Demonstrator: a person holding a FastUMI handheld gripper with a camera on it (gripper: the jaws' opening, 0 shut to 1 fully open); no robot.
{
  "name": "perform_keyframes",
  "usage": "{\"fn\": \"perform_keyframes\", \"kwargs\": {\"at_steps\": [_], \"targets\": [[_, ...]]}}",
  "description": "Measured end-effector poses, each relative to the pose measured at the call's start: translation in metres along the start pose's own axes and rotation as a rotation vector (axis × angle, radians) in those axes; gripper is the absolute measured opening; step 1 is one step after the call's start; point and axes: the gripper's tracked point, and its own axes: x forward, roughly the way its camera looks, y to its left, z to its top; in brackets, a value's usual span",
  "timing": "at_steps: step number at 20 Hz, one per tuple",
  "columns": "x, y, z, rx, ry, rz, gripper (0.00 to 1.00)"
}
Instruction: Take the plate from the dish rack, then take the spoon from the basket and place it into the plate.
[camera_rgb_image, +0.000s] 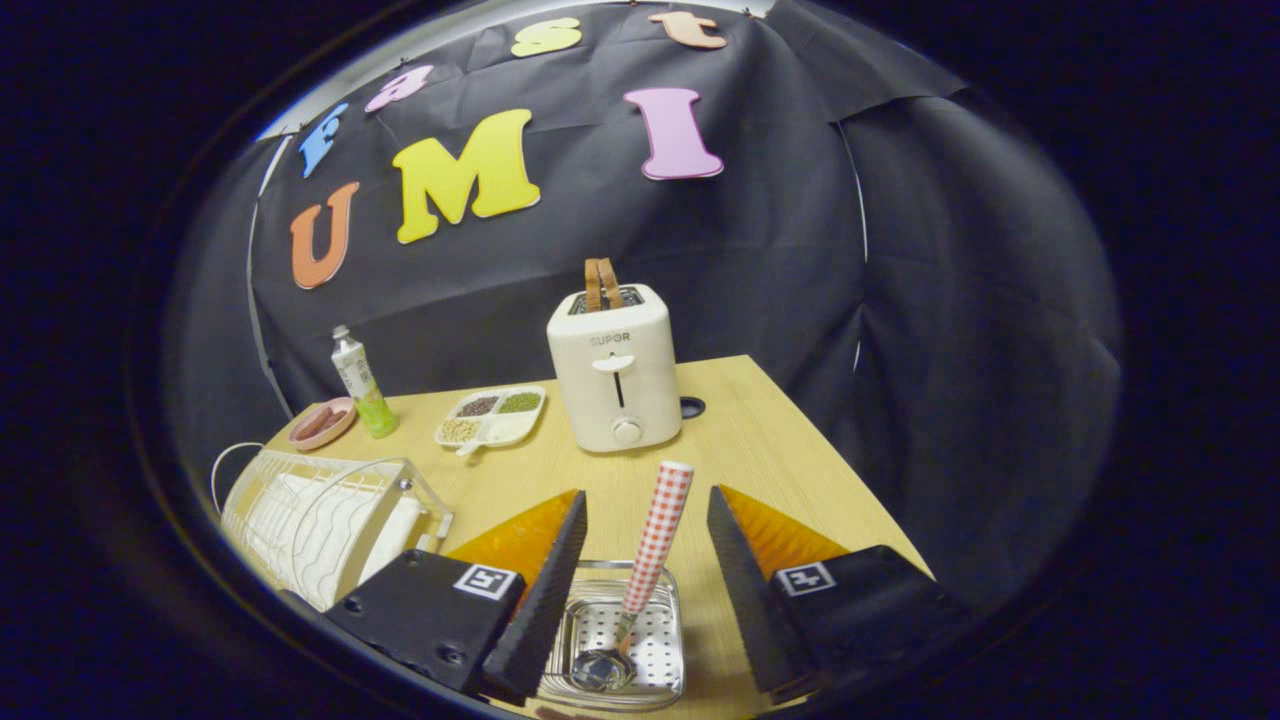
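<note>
The spoon-picking step looks in hand: the gripper (645, 520) hangs released, fingers spread either side of the spoon (655, 535), which stands in the basket (655, 655) at six o'clock of the toaster (614, 370). Next it likely needs to clench squarely on the checked handle. The dish rack (320, 520) sits at nine o'clock of the fingers.

Black cloth wall (760, 250) drapes behind and to the right of a light wood tabletop (760, 450), creased, with a pale seam running down the right side. A white toaster (615, 370) stands near the tabletop's far edge, a small dark hole (691, 407) just beside it. Lighting is dim and even, the wood evenly lit.
</note>
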Motion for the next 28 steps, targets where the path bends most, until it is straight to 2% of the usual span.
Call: {"fn": "perform_keyframes", "kwargs": {"at_steps": [3, 5, 7, 11, 14, 17, 21, 23, 28], "targets": [[-0.002, 0.006, 0.000, -0.007, 0.011, 0.015, 0.25], [-0.012, 0.014, 0.006, -0.016, -0.017, 0.025, 0.17], [-0.025, 0.012, 0.017, -0.052, -0.070, -0.011, 0.16], [-0.058, 0.022, 0.056, -0.100, -0.236, -0.029, 0.16], [-0.096, 0.029, 0.086, -0.164, -0.362, -0.074, 0.16], [-0.140, 0.048, 0.104, -0.213, -0.452, -0.078, 0.16], [-0.191, 0.079, 0.106, -0.224, -0.499, -0.063, 0.16], [-0.217, 0.103, 0.099, -0.225, -0.518, -0.029, 0.16], [-0.266, 0.159, 0.059, -0.200, -0.514, 0.035, 0.16]]}}
